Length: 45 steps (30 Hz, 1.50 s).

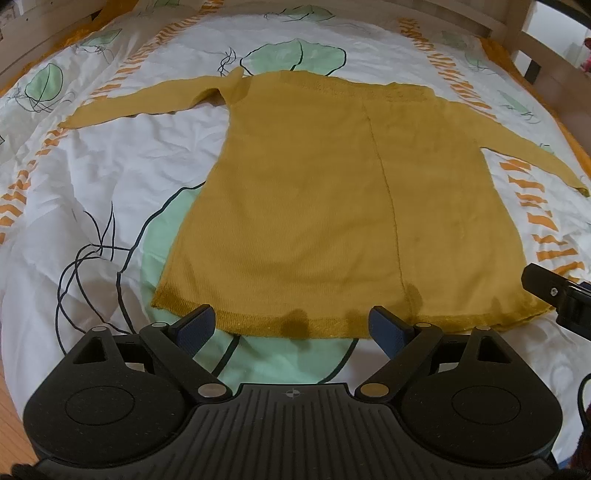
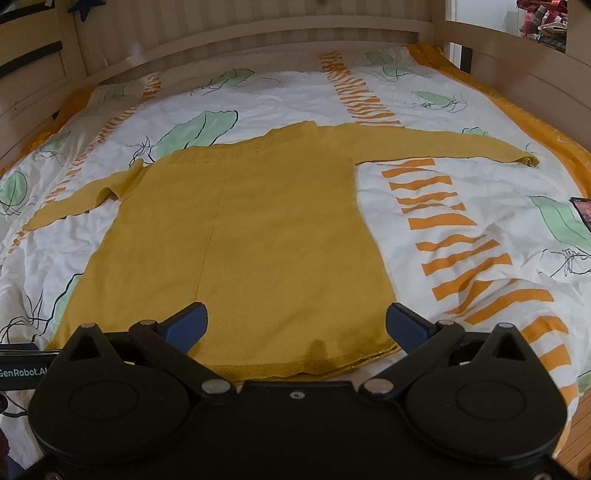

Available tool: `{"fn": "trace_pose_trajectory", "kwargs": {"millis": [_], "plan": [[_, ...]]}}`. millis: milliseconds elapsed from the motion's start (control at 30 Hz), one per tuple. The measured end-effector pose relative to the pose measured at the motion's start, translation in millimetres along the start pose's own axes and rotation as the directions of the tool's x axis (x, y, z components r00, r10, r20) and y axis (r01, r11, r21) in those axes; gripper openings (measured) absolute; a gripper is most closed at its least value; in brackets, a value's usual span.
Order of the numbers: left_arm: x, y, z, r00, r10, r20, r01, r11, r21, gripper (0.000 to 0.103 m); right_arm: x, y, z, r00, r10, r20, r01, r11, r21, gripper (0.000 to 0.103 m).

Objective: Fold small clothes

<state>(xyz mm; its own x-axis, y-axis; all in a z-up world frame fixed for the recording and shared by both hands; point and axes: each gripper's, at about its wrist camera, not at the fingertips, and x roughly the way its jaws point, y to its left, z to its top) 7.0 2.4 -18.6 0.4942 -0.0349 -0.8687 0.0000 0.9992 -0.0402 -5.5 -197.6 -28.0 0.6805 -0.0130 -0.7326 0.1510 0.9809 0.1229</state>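
While we look down both wrists, a mustard knit sweater (image 1: 306,192) lies flat mid-bed on a crumpled white sheet (image 1: 92,162) printed with green leaves and orange stripes. It has fine ribbing, a coarser hem band at 6 o'clock, one lengthwise seam, and sleeves spread to 9 and 3 o'clock. We see the left gripper (image 1: 291,325) with jaws wide, nothing between them; the right gripper (image 2: 295,325) likewise, blue pads just over the hem. Pale wooden bed frame (image 2: 236,33) at 12 o'clock
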Motion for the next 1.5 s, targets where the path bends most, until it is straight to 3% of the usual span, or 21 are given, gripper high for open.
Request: {"fn": "trace_pose_trajectory", "kwargs": {"millis": [1167,1500], "plan": [[0.6,2.3,8.4,1.0,0.011,0.021,-0.01,1.0,-0.015,0.09,7.4,2.2,6.7,0.999,0.044,0.001,-0.044,0.999,0.029,0.102],[6.4,25.1,38.9,0.994,0.053,0.097,-0.044,0.995,-0.089,0.09,18.1,1.8,21.4,0.993,0.061,0.102,-0.065,0.997,0.041,0.102]]}}
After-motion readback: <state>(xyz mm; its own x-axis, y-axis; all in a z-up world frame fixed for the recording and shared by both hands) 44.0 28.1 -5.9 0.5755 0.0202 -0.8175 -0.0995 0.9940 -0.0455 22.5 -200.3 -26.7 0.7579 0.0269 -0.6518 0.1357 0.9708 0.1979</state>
